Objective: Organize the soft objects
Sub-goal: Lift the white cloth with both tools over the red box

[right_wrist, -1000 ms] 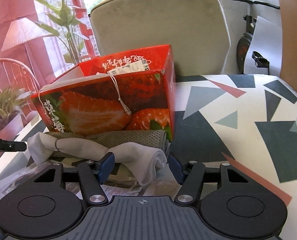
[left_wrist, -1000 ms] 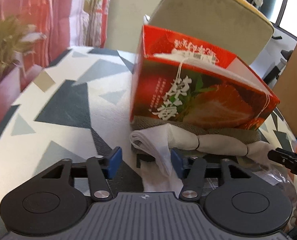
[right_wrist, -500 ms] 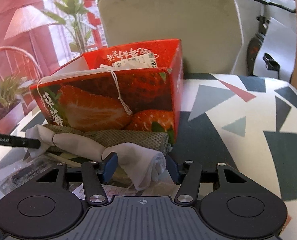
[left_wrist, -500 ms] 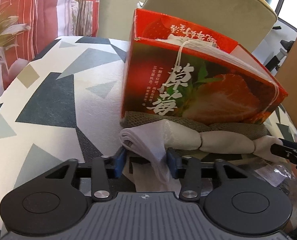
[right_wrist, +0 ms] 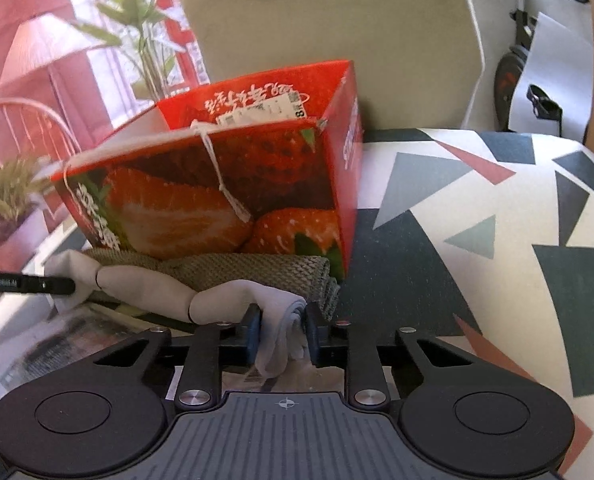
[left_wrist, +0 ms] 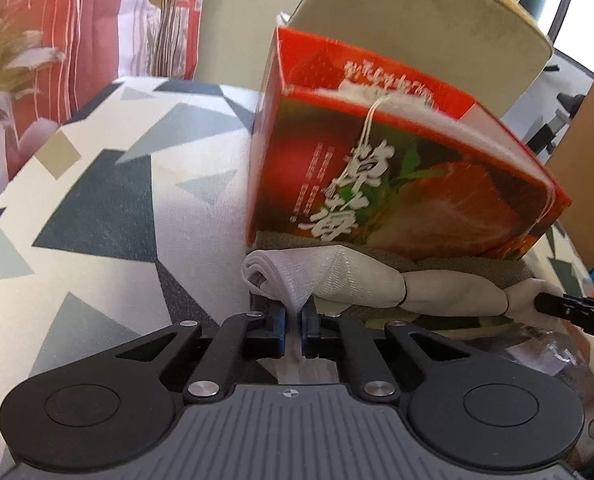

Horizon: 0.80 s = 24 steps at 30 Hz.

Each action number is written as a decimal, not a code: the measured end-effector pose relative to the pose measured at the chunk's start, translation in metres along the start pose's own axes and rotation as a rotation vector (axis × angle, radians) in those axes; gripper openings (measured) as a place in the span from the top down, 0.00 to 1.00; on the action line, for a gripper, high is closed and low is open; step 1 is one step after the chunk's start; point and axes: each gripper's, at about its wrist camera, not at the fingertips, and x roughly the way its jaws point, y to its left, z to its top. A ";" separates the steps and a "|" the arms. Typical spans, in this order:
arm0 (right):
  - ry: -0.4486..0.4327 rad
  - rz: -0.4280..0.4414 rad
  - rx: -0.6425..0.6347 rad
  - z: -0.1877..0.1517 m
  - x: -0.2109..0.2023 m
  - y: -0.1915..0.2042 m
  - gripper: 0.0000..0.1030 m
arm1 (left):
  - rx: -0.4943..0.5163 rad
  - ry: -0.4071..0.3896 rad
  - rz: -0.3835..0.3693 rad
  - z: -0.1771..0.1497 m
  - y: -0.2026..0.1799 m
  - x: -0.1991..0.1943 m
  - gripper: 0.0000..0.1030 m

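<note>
A rolled white cloth (left_wrist: 361, 288) tied with thin bands lies on the table in front of a red strawberry box (left_wrist: 397, 176). My left gripper (left_wrist: 294, 322) is shut on the cloth's left end. In the right wrist view my right gripper (right_wrist: 283, 330) is shut on the other end of the white cloth (right_wrist: 149, 292). A folded olive knit cloth (right_wrist: 257, 272) lies between the white cloth and the box (right_wrist: 217, 196). The box is open at the top with a string handle.
The table has a cover (left_wrist: 97, 200) with grey and dark triangles. A beige chair (right_wrist: 337, 40) stands behind the box. A clear plastic packet (right_wrist: 49, 340) lies under the cloths. Potted plants (right_wrist: 9, 192) stand at the left.
Both grippers have closed onto the two ends of the white cloth; a second ago both were open around it. The cameras have moved slightly closer.
</note>
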 end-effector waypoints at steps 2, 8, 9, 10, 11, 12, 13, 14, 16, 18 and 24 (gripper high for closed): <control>-0.020 0.004 -0.001 0.002 -0.007 0.002 0.82 | 0.017 -0.025 0.009 0.001 -0.004 -0.010 0.92; -0.078 0.017 0.003 0.008 -0.029 0.012 0.82 | 0.040 -0.098 0.024 0.002 -0.012 -0.042 0.92; -0.087 0.019 0.005 0.009 -0.032 0.014 0.82 | 0.038 -0.108 0.025 0.001 -0.013 -0.047 0.92; -0.092 0.020 0.005 0.009 -0.035 0.015 0.82 | 0.037 -0.114 0.025 -0.001 -0.014 -0.050 0.92; -0.098 0.021 0.005 0.009 -0.038 0.018 0.82 | 0.037 -0.121 0.026 -0.002 -0.015 -0.054 0.92; -0.103 0.023 0.003 0.009 -0.040 0.020 0.82 | 0.036 -0.127 0.027 -0.004 -0.016 -0.058 0.92; -0.107 0.024 0.000 0.009 -0.043 0.022 0.82 | 0.034 -0.130 0.027 -0.006 -0.016 -0.060 0.92; -0.110 0.024 -0.003 0.008 -0.045 0.024 0.82 | 0.030 -0.133 0.026 -0.008 -0.016 -0.063 0.92; -0.115 0.026 -0.006 0.007 -0.049 0.027 0.82 | 0.020 -0.135 0.024 -0.012 -0.015 -0.067 0.92; -0.119 0.029 -0.003 0.005 -0.052 0.029 0.82 | 0.012 -0.136 0.027 -0.015 -0.015 -0.070 0.92; -0.128 0.031 -0.019 0.004 -0.061 0.034 0.83 | 0.004 -0.160 0.015 -0.017 -0.014 -0.079 0.92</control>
